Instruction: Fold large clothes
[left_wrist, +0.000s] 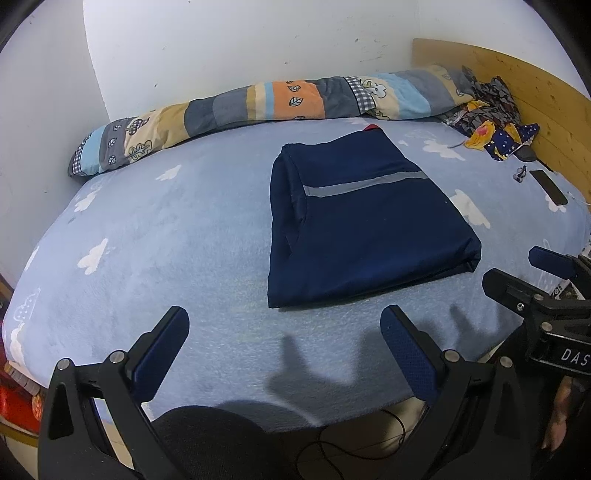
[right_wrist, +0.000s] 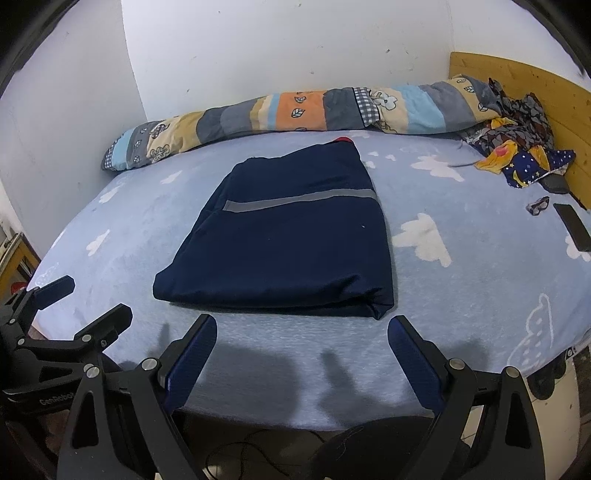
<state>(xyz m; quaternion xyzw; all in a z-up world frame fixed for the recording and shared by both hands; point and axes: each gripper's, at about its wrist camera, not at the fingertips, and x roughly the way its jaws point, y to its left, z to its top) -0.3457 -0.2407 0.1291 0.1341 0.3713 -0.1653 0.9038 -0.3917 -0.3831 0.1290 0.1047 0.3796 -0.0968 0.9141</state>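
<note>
A navy garment with a grey reflective stripe lies folded into a neat rectangle on the light blue cloud-print bed sheet. It also shows in the right wrist view. My left gripper is open and empty, above the near bed edge, short of the garment. My right gripper is open and empty, just short of the garment's near edge. The right gripper shows at the right of the left wrist view. The left gripper shows at the left of the right wrist view.
A rolled patchwork quilt lies along the wall at the back. Crumpled patterned clothes sit by the wooden headboard. A black phone and a small hair tie lie at the right. Cables run on the floor below.
</note>
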